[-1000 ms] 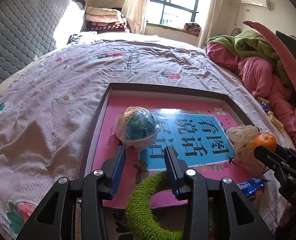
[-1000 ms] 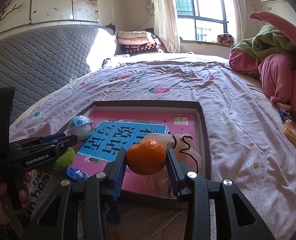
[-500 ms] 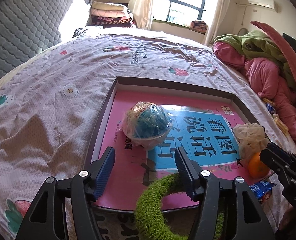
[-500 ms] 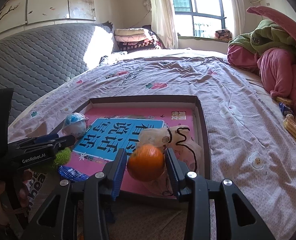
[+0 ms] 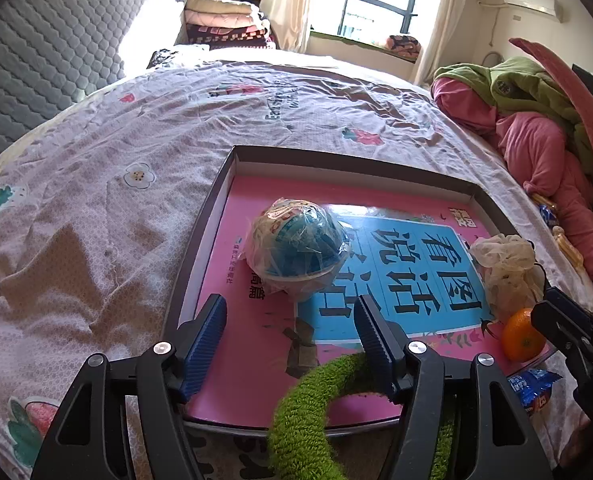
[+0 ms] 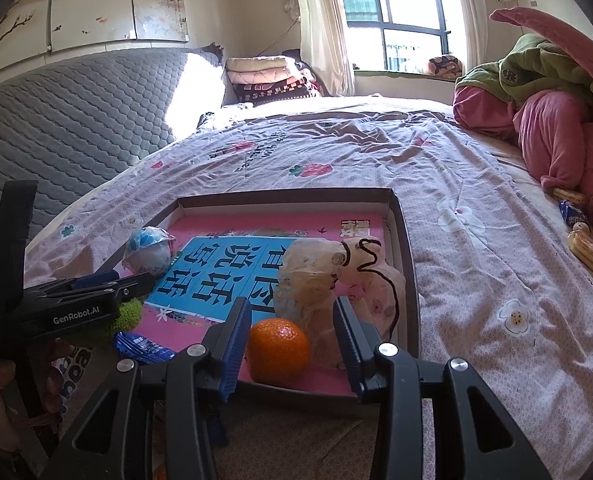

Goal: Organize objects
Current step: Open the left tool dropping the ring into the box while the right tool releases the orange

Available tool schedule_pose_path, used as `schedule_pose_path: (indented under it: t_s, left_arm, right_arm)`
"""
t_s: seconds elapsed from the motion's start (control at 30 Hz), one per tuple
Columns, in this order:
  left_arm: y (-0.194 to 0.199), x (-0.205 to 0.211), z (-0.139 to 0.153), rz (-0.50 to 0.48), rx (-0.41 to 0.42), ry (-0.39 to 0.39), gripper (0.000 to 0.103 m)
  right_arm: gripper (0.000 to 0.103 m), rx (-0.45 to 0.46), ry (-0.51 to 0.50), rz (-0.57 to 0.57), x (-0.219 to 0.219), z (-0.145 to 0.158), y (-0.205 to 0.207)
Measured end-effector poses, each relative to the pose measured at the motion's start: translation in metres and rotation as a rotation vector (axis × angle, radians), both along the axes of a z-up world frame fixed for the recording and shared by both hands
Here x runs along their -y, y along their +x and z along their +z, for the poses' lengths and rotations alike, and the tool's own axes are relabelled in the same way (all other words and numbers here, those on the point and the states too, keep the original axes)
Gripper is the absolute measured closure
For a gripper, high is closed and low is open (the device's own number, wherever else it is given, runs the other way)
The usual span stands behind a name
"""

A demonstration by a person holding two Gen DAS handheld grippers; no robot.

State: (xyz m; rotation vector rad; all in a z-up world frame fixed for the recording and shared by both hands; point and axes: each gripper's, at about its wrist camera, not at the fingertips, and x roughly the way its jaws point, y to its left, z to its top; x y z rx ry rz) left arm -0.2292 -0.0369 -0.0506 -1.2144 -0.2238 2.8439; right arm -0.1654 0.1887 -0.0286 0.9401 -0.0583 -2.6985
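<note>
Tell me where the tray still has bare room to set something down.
Free: the far strip of the tray, between its back wall and the wrapped blue ball, and the pink patch between the ball and the near rim. Crowded: the near right corner, with the mesh bag, orange and blue packet.

Orange tangerine (image 6: 278, 350), fuzzy green ring (image 5: 308, 412)

Home bedroom (bed (image 5: 176, 128), folded blankets (image 6: 264, 76))

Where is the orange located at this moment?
In the right wrist view the orange sits inside the tray at its near edge, between the right tool's opening jaws, just in front of the plastic bag.
</note>
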Motion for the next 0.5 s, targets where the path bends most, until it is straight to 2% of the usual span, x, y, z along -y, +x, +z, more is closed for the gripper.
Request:
schedule_pose_path:
  t_s: [0.5]
  left_arm:
    - [0.0002,-0.0036,0.0054,0.003,0.013,0.0,0.029]
  right_arm:
    - [0.056,-0.018,-0.003,0.006,-0.0015,0.0053,0.0041]
